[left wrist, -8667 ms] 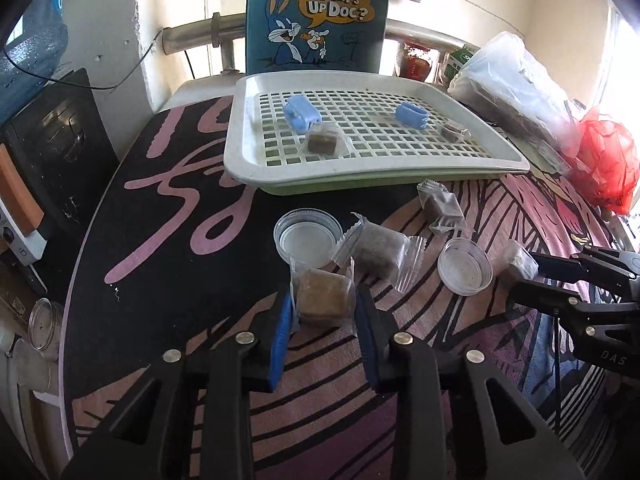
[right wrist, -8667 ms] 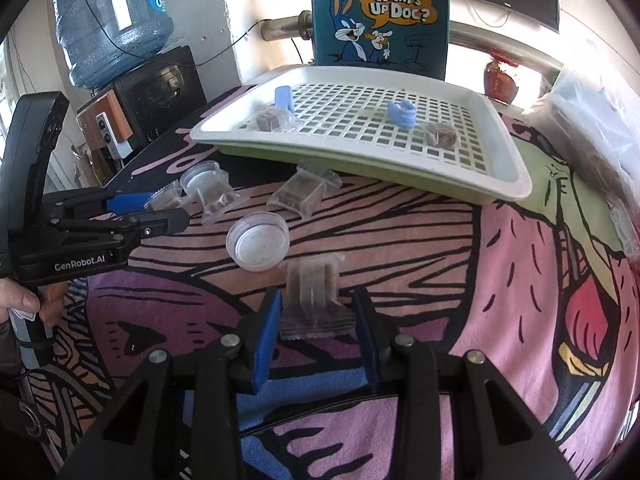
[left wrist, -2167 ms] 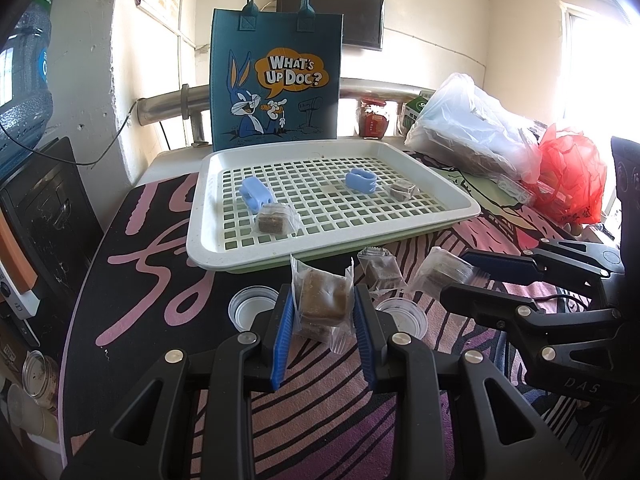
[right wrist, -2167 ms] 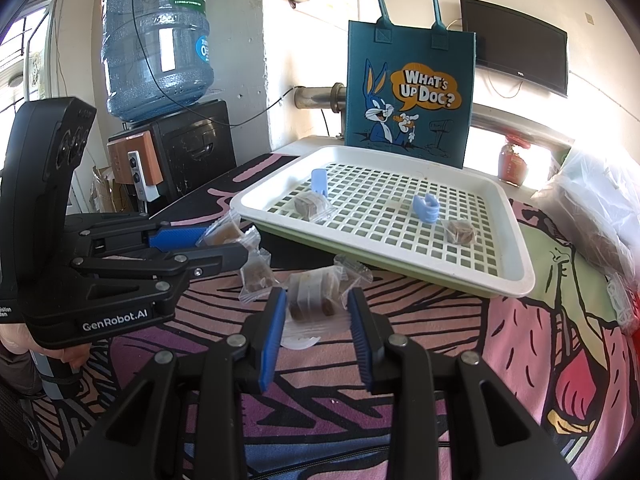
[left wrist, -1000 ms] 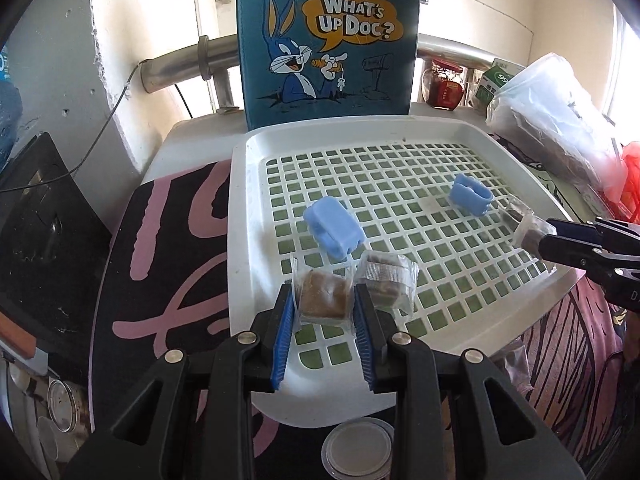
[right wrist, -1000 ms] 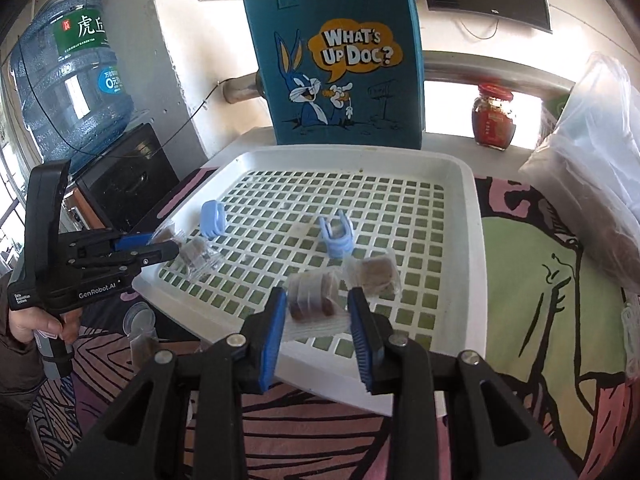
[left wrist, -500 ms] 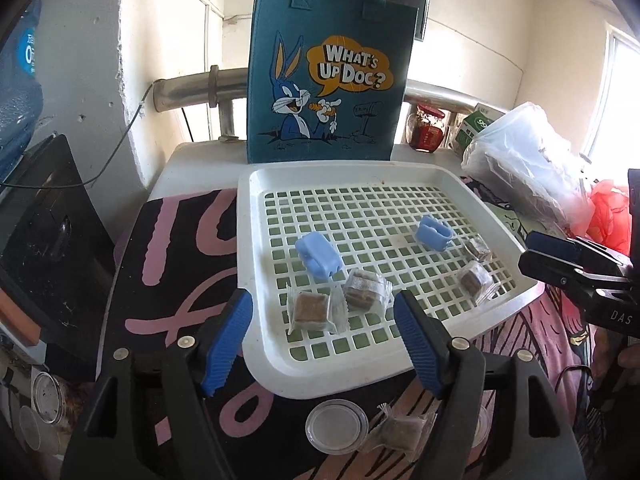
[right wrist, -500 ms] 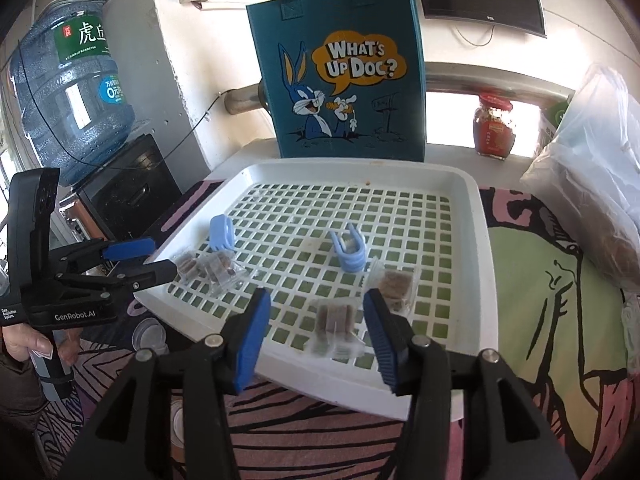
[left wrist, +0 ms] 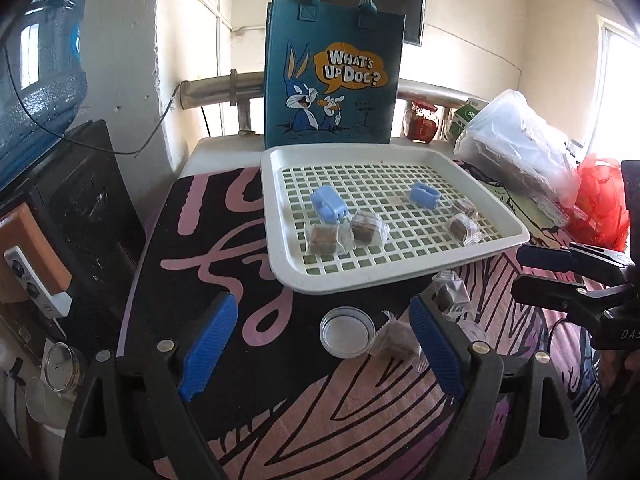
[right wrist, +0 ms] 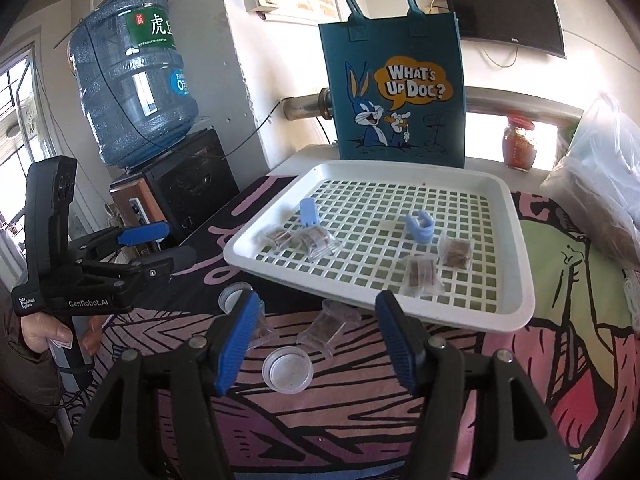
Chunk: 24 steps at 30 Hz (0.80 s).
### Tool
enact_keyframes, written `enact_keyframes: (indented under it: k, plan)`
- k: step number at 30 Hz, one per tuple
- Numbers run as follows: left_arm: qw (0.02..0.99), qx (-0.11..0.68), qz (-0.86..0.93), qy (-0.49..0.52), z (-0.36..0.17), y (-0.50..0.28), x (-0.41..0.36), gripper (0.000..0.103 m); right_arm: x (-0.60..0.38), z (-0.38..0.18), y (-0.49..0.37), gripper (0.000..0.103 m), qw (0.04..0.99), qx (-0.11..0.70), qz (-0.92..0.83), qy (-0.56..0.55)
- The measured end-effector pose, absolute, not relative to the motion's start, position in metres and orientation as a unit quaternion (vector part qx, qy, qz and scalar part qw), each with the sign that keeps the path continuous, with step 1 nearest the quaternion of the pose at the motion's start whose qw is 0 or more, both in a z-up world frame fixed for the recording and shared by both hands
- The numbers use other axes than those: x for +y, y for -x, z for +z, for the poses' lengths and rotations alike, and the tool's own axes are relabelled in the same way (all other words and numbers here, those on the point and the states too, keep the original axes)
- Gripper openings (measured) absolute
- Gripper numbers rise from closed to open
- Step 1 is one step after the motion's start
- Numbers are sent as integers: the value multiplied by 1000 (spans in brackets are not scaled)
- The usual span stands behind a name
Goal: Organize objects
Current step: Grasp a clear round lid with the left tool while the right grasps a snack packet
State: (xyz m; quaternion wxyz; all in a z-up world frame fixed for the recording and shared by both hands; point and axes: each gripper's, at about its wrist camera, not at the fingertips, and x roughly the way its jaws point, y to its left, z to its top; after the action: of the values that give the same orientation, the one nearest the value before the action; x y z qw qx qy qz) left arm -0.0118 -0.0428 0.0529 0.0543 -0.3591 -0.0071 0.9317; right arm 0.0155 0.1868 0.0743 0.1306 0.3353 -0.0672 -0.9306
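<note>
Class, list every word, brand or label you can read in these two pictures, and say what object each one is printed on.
"WHAT'S UP DOC?": speech bubble on the blue tote bag.
"GenRobot.AI": side of the left gripper.
"虎丘": green label of the water jug.
"DAS": right gripper's body, cut off at the picture's edge.
Too small or blurred: jug's blue sticker, monitor logo, red jar's label, green carton.

Lived-in home room, water jug (right wrist: 132, 88), wall television (right wrist: 508, 20), tote bag (right wrist: 400, 92)

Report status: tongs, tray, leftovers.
Left tongs and right tongs just opened, empty. Four clear-wrapped brown cubes in white slotted plastic tray. Wrapped cubes remain on cloth.
</note>
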Motion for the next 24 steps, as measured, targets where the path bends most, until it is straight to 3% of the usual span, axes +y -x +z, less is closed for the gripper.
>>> enact_keyframes:
  k: [11,12,13,17,18,19,24]
  plan:
    - [26,-45,901,431,8,50,-45,81,179,21,24,54,97,-94,-898,-419]
    - [25,-44,900,433,6,52,-43,78,178,20,27,53,95,-95,-897,-421]
    - [21,-37,901,432,7,52,-41,68,177,18,30,50,92,-94,-896,-424]
    - [35,-21,902,430,8,46,-34,39,175,12,32,31,96,-89,-895,-426]
    - [44,-21,902,430,8,45,-34,19,173,12,31,30,96,-84,-896,-425]
    - [51,-23,901,430,9,44,-34,7,174,13,30,28,98,-84,-896,-425]
    - [54,-33,904,423,12,31,-40,3,181,15,20,23,103,-95,-899,-415]
